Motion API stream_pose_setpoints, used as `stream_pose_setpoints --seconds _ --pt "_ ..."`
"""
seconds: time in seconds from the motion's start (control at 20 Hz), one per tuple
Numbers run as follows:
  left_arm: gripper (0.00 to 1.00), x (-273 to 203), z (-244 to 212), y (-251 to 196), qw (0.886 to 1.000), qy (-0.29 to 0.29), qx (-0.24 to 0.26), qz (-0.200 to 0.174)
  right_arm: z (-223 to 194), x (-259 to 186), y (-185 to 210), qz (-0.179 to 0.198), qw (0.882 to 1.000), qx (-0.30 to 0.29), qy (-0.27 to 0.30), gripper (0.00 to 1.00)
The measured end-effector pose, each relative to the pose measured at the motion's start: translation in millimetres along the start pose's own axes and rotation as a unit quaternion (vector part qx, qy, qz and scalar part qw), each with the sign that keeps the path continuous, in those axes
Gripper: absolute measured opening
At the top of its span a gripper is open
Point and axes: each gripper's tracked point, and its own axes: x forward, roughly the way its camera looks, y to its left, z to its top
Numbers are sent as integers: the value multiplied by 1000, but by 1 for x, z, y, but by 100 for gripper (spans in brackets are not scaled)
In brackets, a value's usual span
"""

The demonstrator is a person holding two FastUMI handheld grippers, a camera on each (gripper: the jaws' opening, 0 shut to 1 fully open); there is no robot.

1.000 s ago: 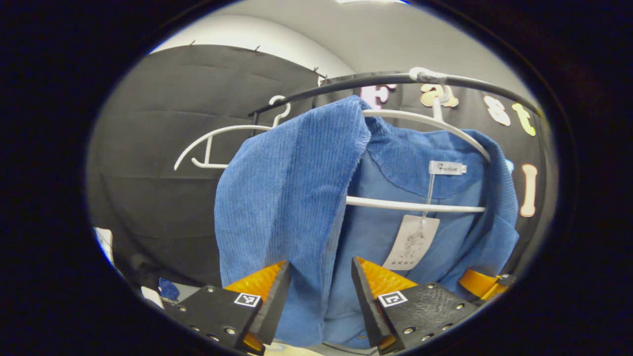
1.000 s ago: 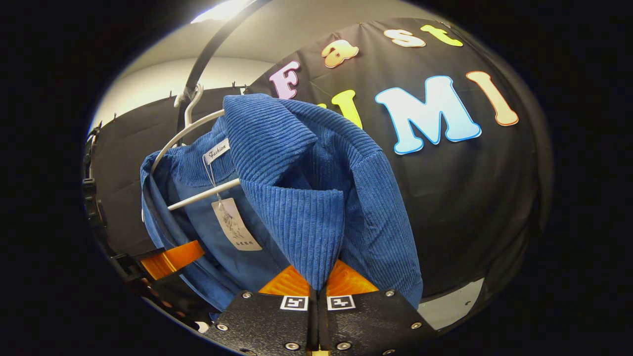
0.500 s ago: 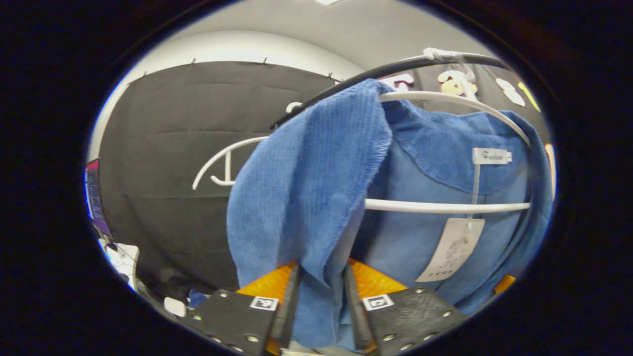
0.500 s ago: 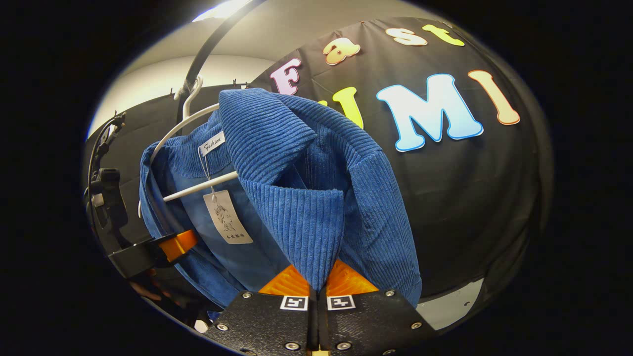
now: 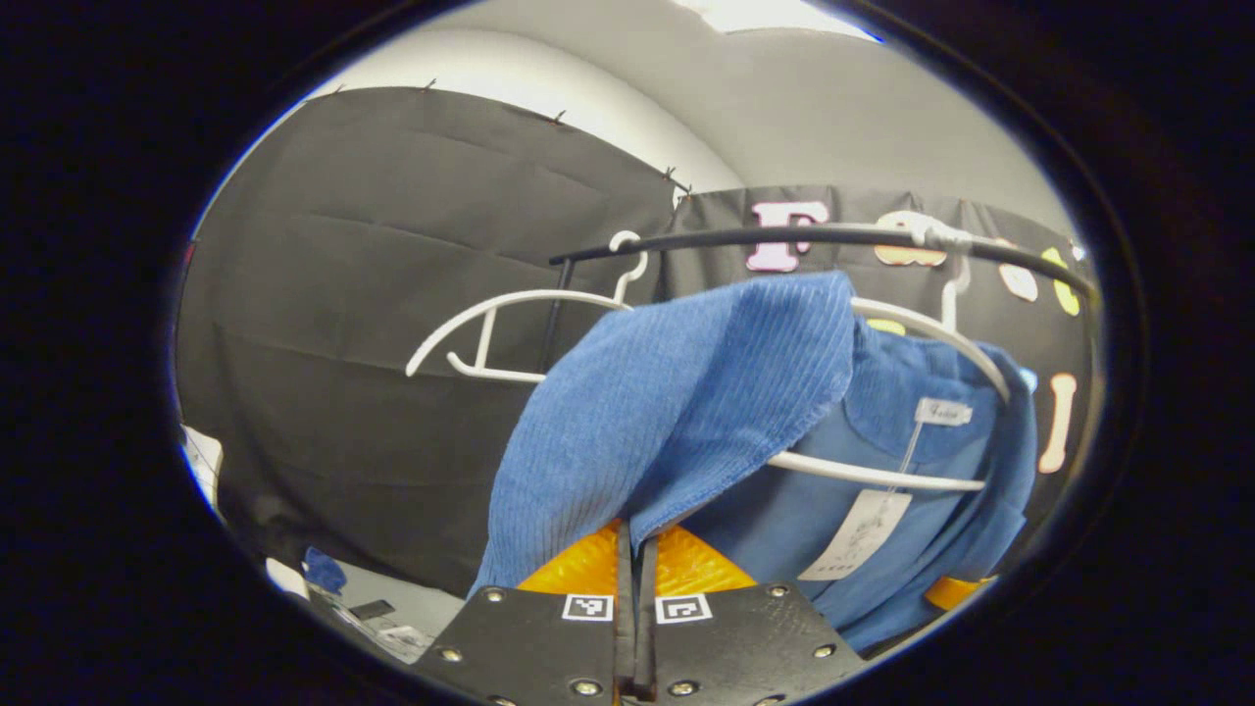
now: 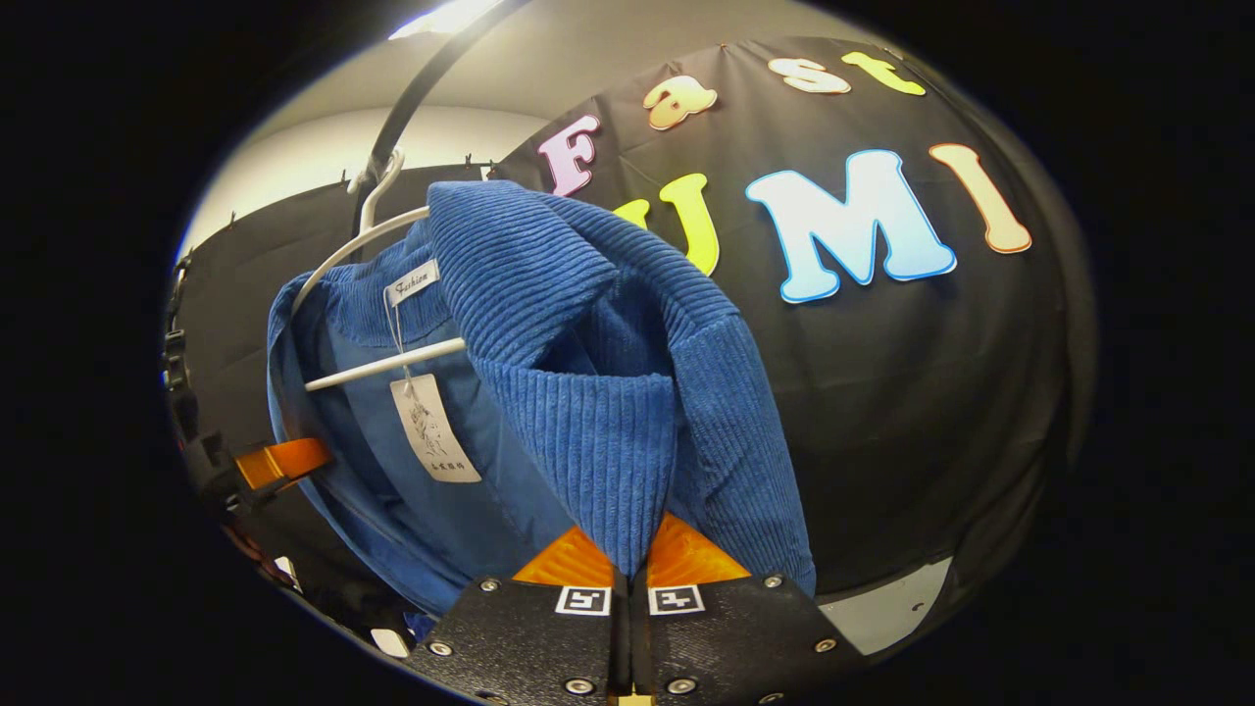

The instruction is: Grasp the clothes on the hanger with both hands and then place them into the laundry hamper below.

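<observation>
A blue corduroy jacket (image 5: 686, 412) hangs on a white hanger (image 5: 882, 476) from a black rail (image 5: 784, 235), with a paper tag (image 5: 855, 534) at its collar. In the left gripper view my left gripper (image 5: 635, 549) is shut on the jacket's front edge, pulled out toward me. The right gripper view shows my right gripper (image 6: 632, 559) shut on the other front edge of the jacket (image 6: 608, 392). The white hanger (image 6: 382, 363) and the tag (image 6: 431, 431) sit to its left. The left gripper (image 6: 270, 463) appears far off at the left edge there.
A second, bare white hanger (image 5: 490, 324) hangs on the rail to the left of the jacket. The black cloth wall (image 5: 343, 294) stands close behind. A pale floor patch (image 6: 892, 603) shows at the lower right of the right gripper view.
My left gripper has gone from open around the jacket's front edge to shut on it, then drawn back and downward. The right gripper stays shut on its edge.
</observation>
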Motion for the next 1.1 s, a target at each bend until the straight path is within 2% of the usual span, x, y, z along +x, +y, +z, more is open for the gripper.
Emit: stream_pose_setpoints --seconds 0.1,0.15,0.3,0.35,0.45,0.65,0.7,0.75,0.8,0.95,1.0,1.1 --pt "1 -13 15 4 1000 -9 -10 -9 4 0 -8 -10 1000 0 -8 0" --pt "5 -19 24 7 1000 -16 -2 -11 8 -1 -12 -16 1000 0 -13 0" --pt "5 -35 50 6 998 -43 31 -19 20 -3 -23 -33 999 0 -31 0" --pt "1 -36 55 7 998 -48 41 -18 24 -2 -26 -38 999 1 -35 0" --pt "5 -35 63 12 997 -59 45 -12 33 -3 -33 -48 998 2 -46 0" --pt "5 -29 73 15 996 -66 44 -27 51 -3 -43 -61 996 -1 -63 0" --pt "0 -29 80 17 996 -75 44 -29 54 -5 -44 -65 996 -2 -68 0" --pt "5 -31 85 21 995 -80 46 -26 59 -7 -48 -68 995 -3 -72 0" --pt "0 -31 90 23 995 -84 48 -24 63 -7 -51 -71 994 -7 -78 0" --pt "3 -28 95 27 995 -86 45 -21 78 -4 -64 -85 992 -13 -94 0" --pt "5 -29 97 24 994 -95 37 -26 81 -4 -66 -87 991 -8 -98 0" --pt "5 -27 78 3 995 -69 26 -68 83 -6 -67 -91 991 -6 -102 0"
